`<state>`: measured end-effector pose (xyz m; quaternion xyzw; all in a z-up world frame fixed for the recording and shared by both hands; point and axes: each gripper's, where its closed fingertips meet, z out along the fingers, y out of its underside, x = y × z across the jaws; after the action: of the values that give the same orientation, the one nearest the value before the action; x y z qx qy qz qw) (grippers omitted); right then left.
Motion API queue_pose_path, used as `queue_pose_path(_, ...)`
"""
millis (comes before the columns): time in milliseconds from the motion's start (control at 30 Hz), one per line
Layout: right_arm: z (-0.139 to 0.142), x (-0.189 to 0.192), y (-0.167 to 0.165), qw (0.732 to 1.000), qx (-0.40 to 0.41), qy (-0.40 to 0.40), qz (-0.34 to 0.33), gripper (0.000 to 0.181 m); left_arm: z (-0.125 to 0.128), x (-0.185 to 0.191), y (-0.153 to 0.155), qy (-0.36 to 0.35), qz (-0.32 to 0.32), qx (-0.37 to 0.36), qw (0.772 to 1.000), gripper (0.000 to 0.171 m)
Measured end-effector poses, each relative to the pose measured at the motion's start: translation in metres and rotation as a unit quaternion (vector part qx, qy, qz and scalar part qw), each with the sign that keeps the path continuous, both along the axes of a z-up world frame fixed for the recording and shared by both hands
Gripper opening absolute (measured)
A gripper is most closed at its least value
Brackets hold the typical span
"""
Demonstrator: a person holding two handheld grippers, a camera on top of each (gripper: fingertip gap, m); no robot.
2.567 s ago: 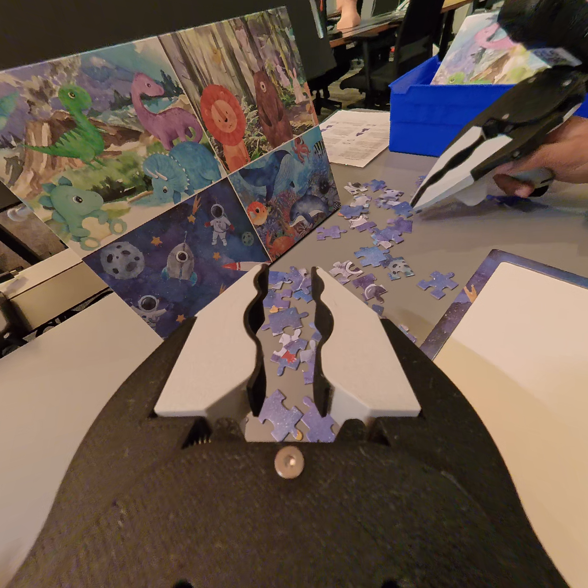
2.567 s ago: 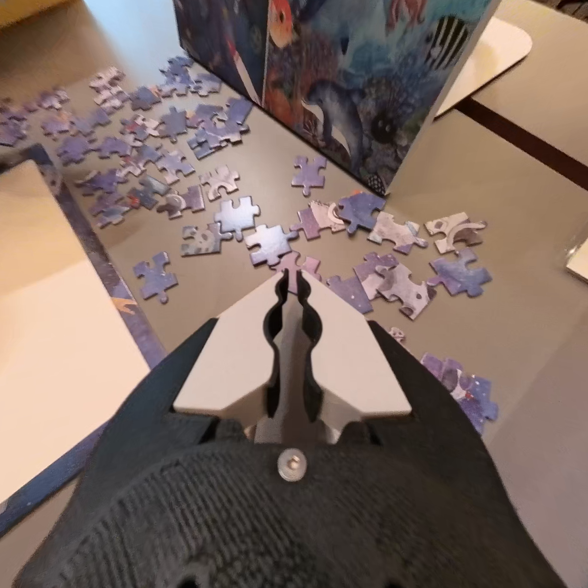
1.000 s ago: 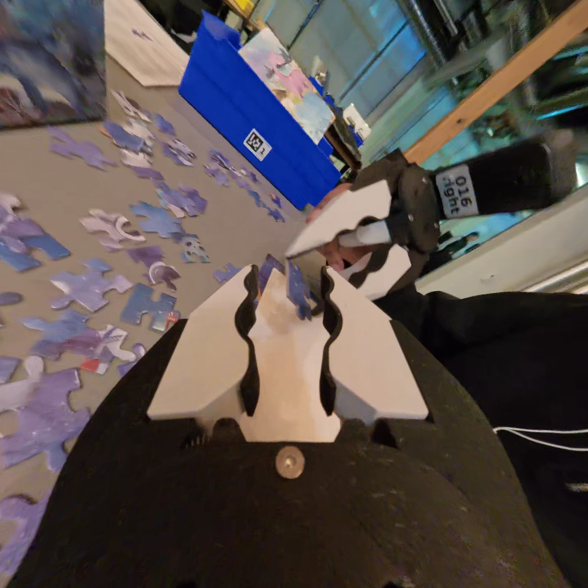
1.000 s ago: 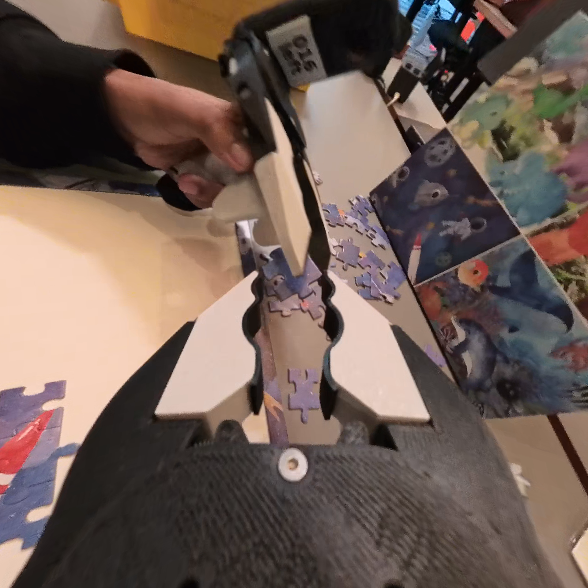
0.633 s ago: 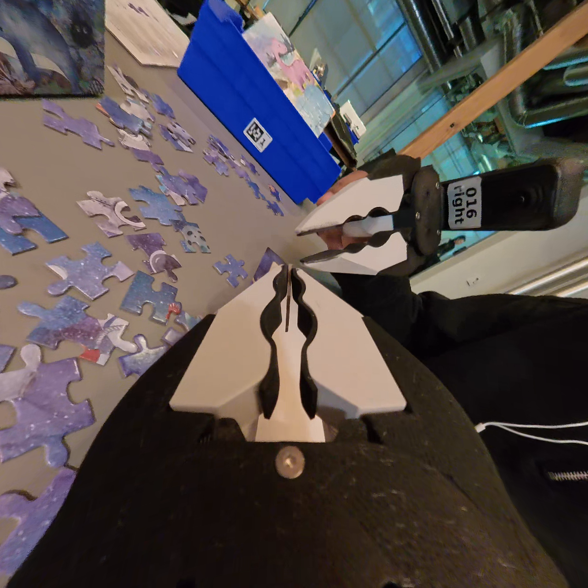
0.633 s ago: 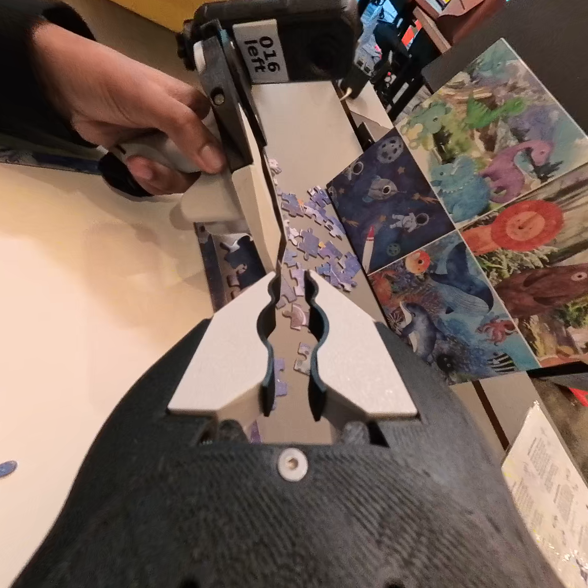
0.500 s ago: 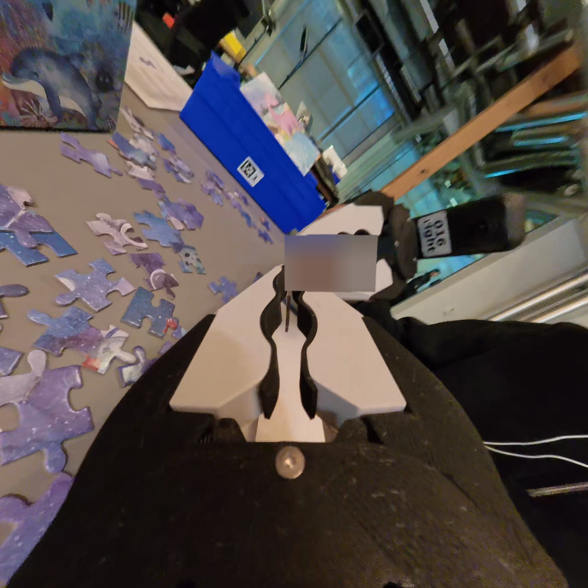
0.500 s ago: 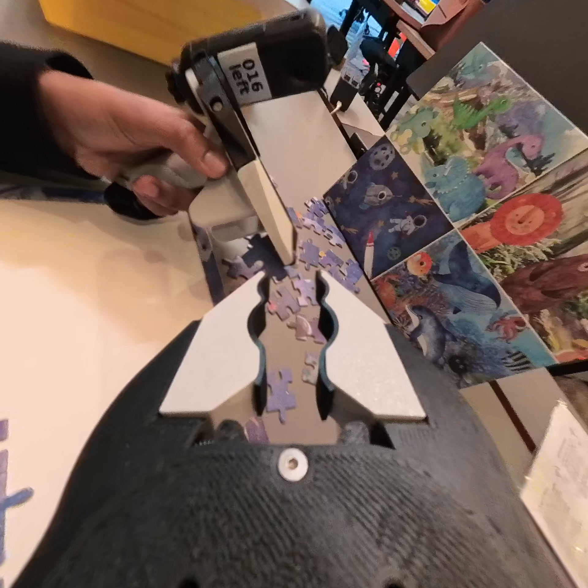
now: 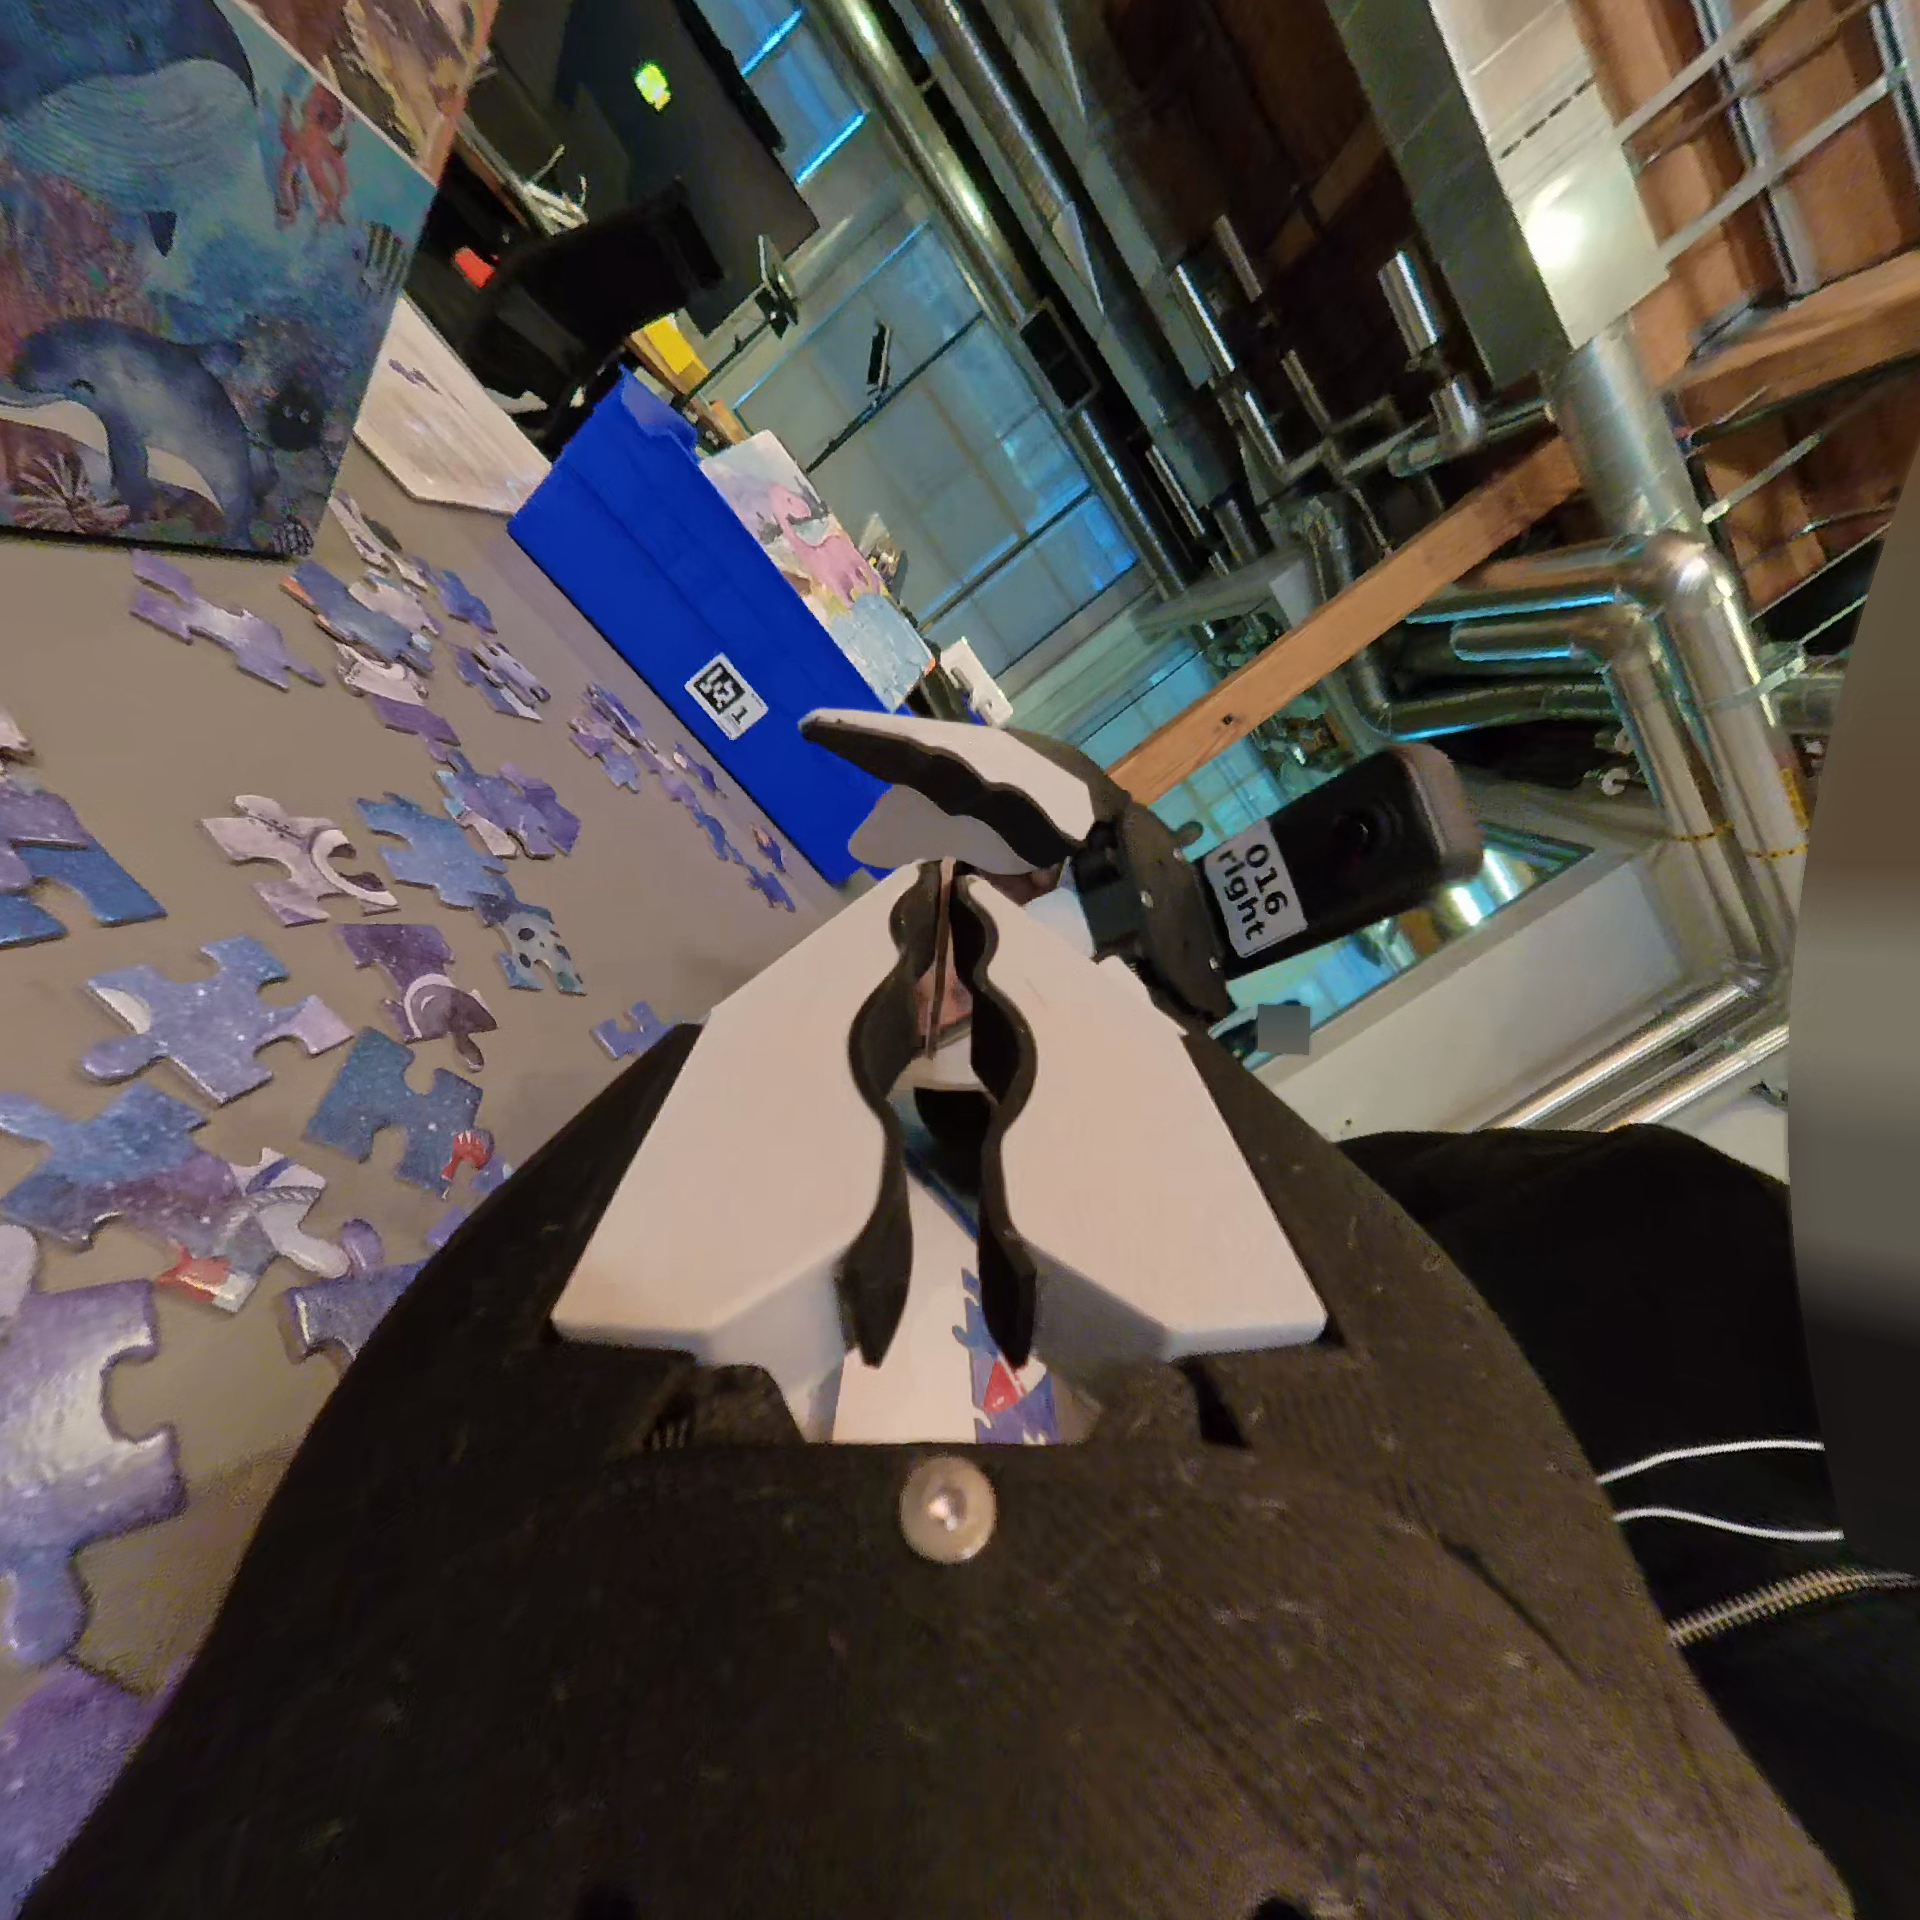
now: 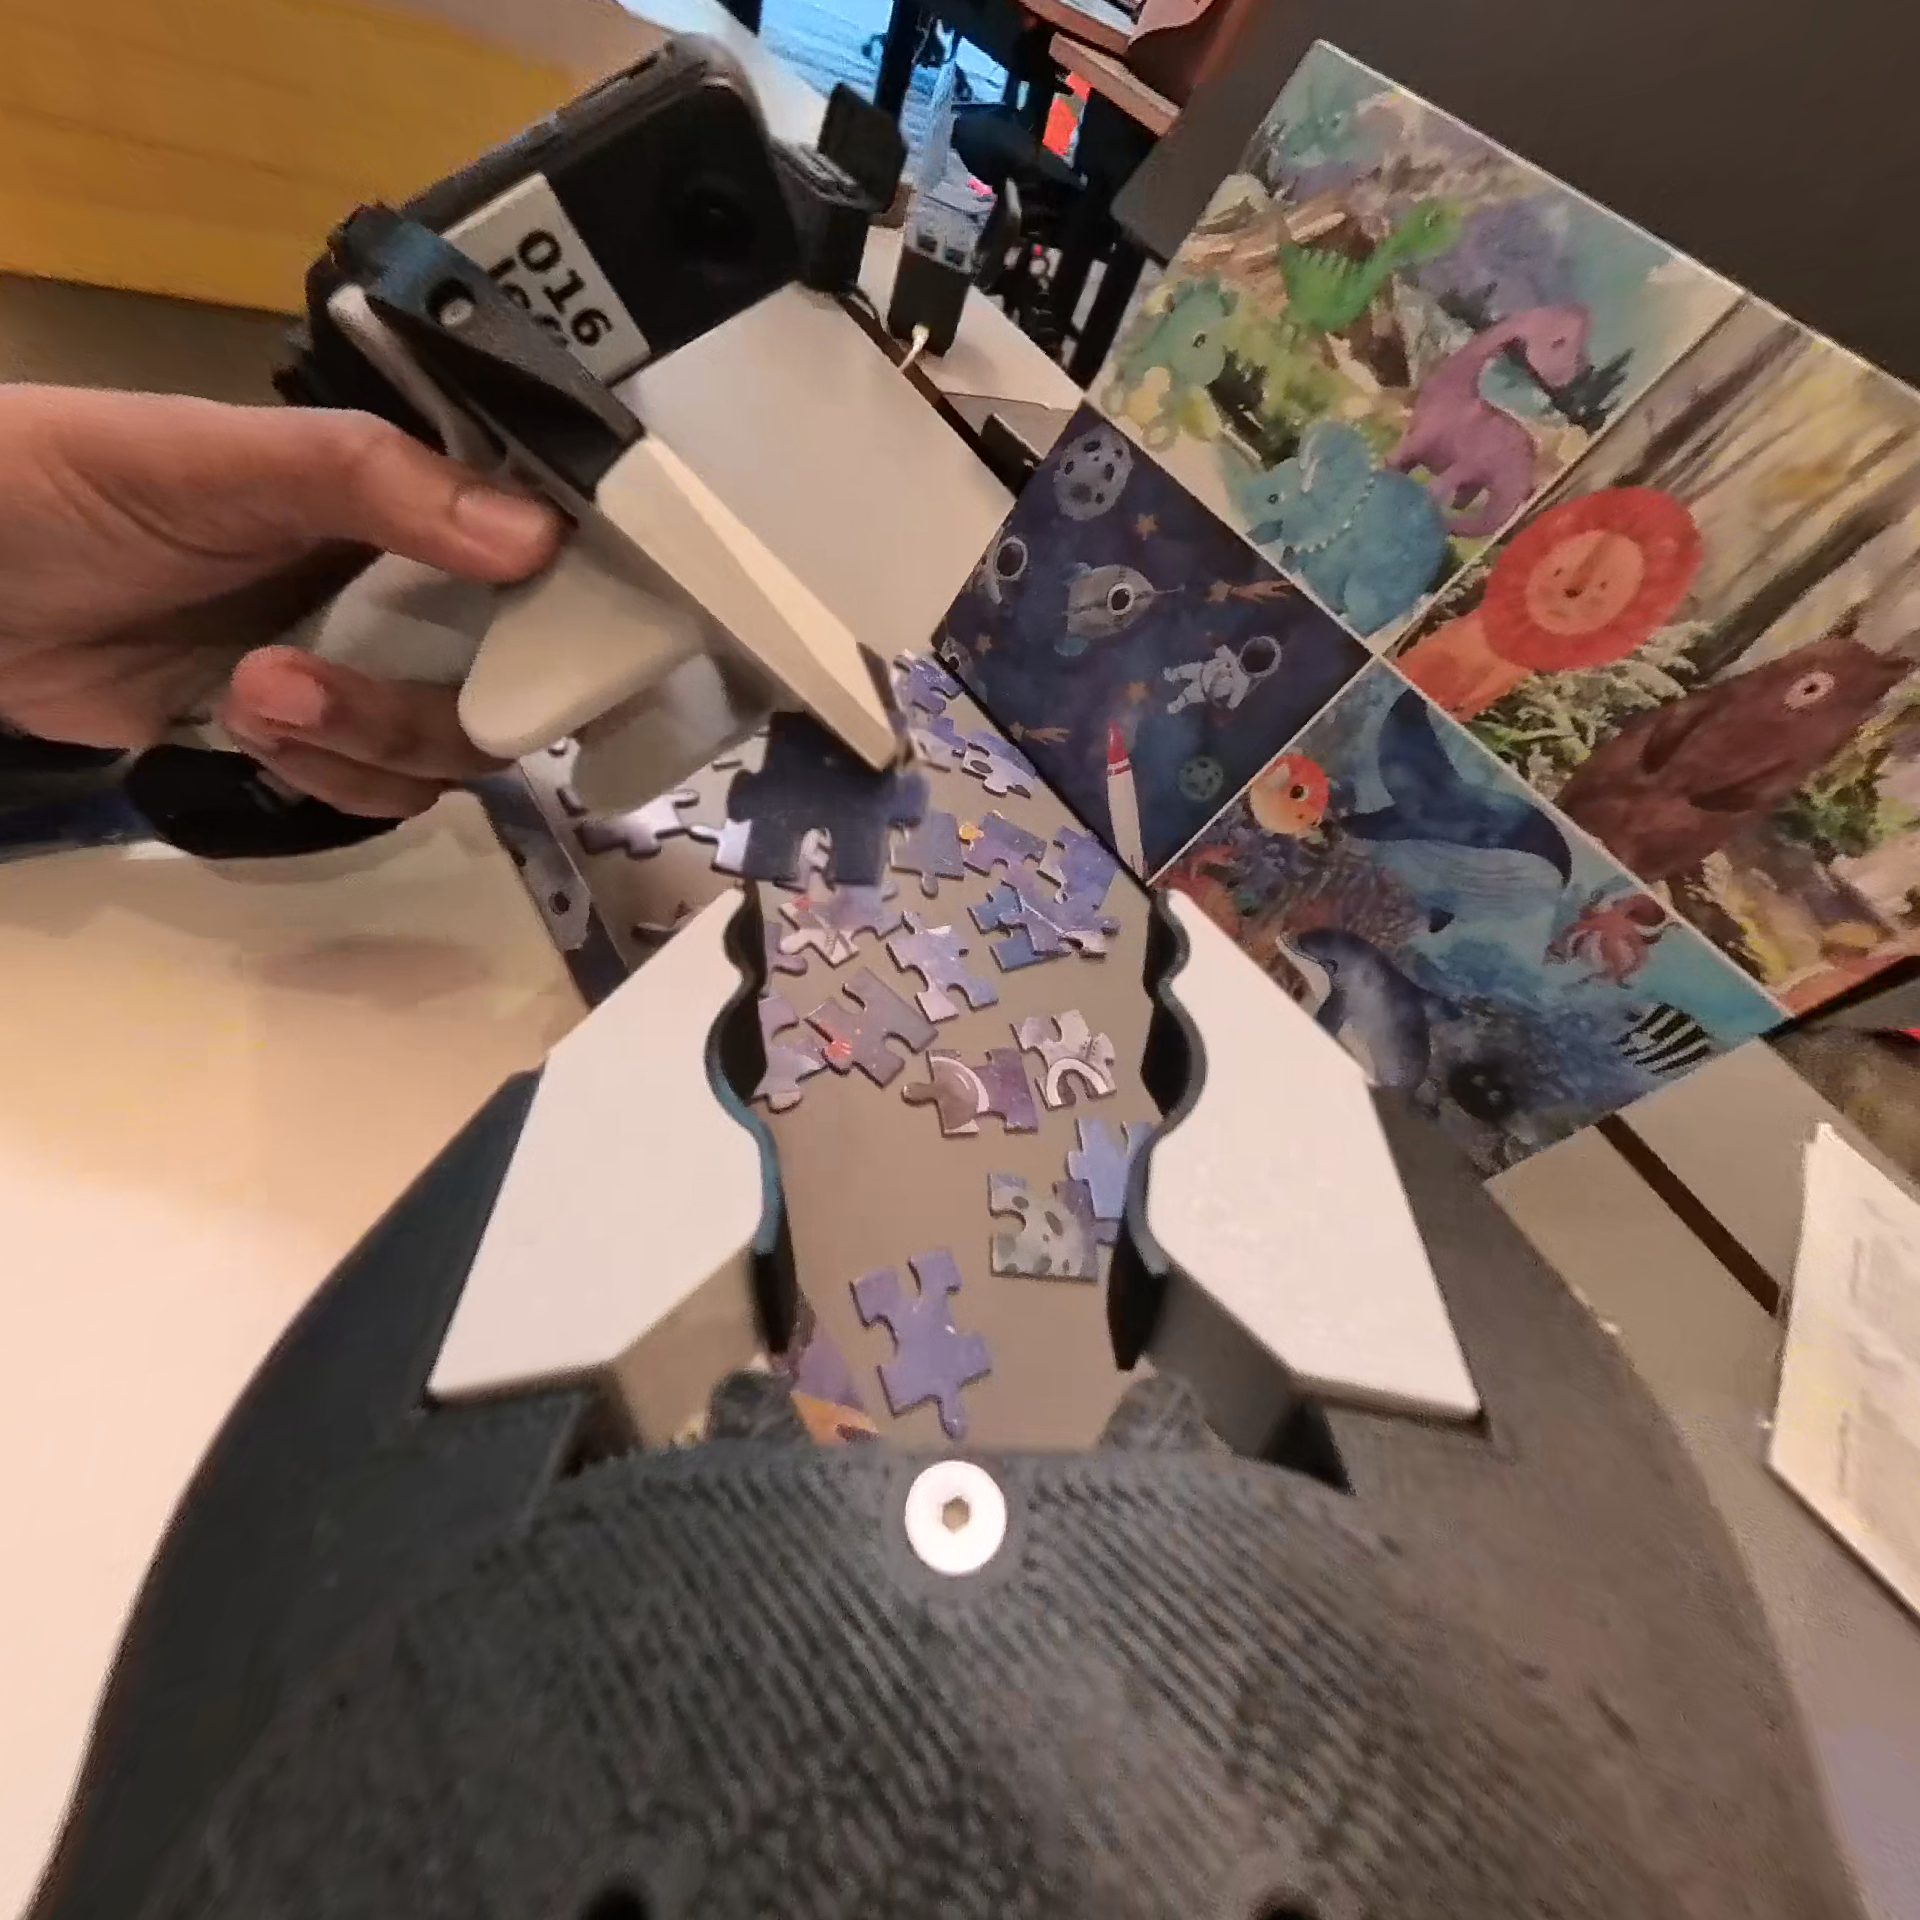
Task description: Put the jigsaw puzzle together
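My left gripper [image 9: 938,889] is shut on a dark blue jigsaw piece [image 9: 940,966], seen edge-on between its fingers and held in the air. The right wrist view shows that gripper [image 10: 883,753] with the piece [image 10: 816,821] hanging flat from its tips. My right gripper [image 10: 951,914] is open wide and empty, just below and in front of that piece. It also shows in the left wrist view [image 9: 847,787], jaws apart. Several loose blue and purple pieces [image 10: 935,997] lie on the grey table. The cream puzzle board [image 10: 260,1039] with a blue border lies at left.
A standing picture box [image 10: 1351,644] with space, sea and animal scenes borders the loose pieces. A blue bin [image 9: 665,592] stands beyond the pieces. A white paper sheet [image 10: 1849,1382] lies at right. A hand [image 10: 208,540] holds the left gripper. The tips of both grippers are at nearly the same place.
My left gripper has shut on the dark blue piece and lifted it. My right gripper has opened wide and drawn back from it.
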<state>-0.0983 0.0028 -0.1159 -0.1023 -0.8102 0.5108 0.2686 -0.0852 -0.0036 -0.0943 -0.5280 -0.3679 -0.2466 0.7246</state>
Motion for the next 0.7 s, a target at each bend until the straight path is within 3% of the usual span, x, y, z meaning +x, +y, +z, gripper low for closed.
queue_pose_path(67,0.008,-0.009,0.009,0.999,-0.012,0.017,-0.028,0.057,0.001,-0.001,-0.003,-0.004,0.001,0.004,1.0,0.0)
queue_pose_path(167,0.021,-0.015,0.018,0.998,-0.033,0.03,-0.043,0.051,-0.003,0.0,0.0,-0.003,-0.003,-0.008,1.0,0.0)
queue_pose_path(367,0.029,0.0,0.01,0.998,-0.048,0.042,0.005,0.056,0.006,-0.002,-0.005,-0.002,0.012,0.025,1.0,0.0)
queue_pose_path(567,0.013,0.005,-0.001,0.996,0.023,0.084,0.001,0.057,-0.004,-0.003,-0.001,-0.01,0.009,0.004,1.0,0.0)
queue_pose_path(700,0.011,0.015,-0.009,0.998,0.004,0.05,0.032,0.061,-0.007,-0.003,0.002,-0.011,0.006,-0.001,1.0,0.0)
